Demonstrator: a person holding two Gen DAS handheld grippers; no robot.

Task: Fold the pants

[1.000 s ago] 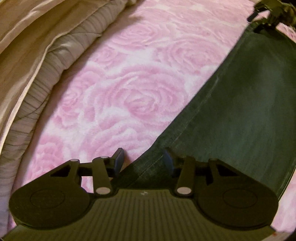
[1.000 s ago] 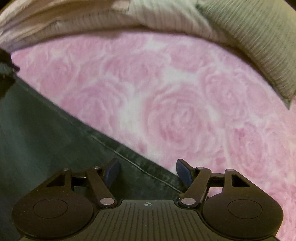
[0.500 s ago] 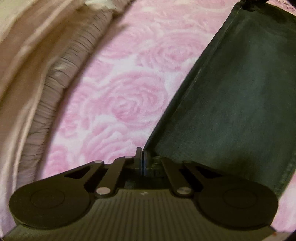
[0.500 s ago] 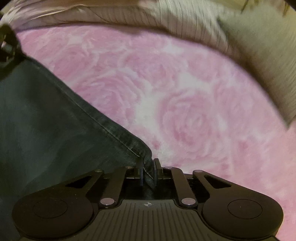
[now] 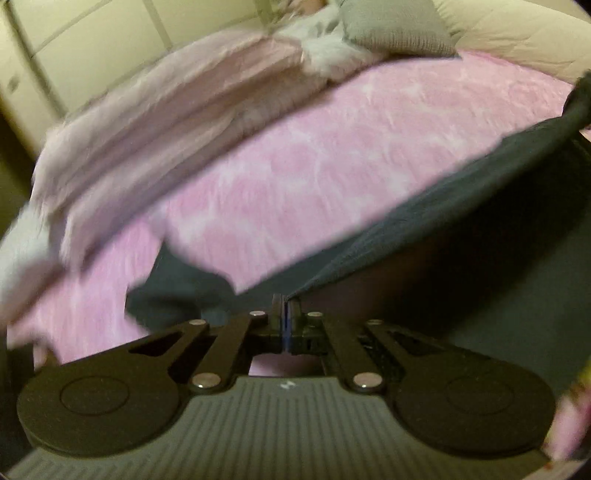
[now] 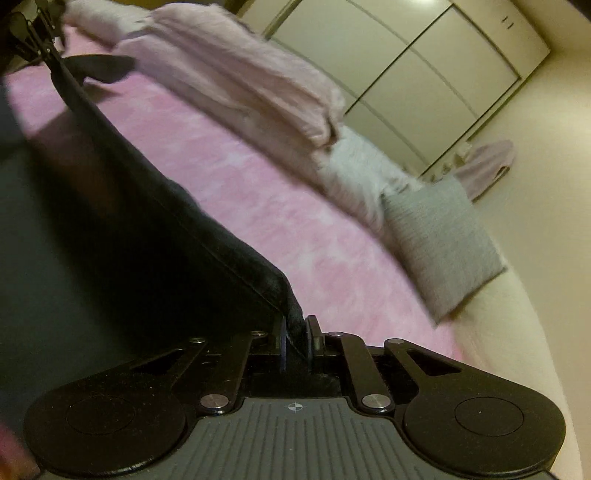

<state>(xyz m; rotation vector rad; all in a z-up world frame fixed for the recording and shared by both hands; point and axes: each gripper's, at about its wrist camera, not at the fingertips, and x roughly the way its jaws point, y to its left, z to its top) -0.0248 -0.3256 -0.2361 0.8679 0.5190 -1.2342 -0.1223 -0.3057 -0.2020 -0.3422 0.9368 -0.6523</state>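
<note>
both grippers tilt downward over the pink bedspread (image 5: 332, 155). the left gripper (image 5: 285, 306) and right gripper (image 6: 295, 325) each pinch an edge of the dark pants (image 6: 110, 221), stretched taut between them, toward two o'clock from the left.

Right gripper (image 6: 294, 338), lower centre of the frame: jaws closed tight on a bunched edge of dark pants (image 6: 122, 221), which stretch taut from the pads up to the upper left corner, where the left gripper (image 6: 33, 33) clamps the far end. Pink rose-patterned bedspread (image 6: 277, 206) runs diagonally behind; a folded pale pink blanket (image 6: 240, 77) lies along its upper edge, a grey pillow (image 6: 439, 240) at right of centre. Cream wardrobe doors (image 6: 417, 66), upper right; picture motion-blurred.
</note>
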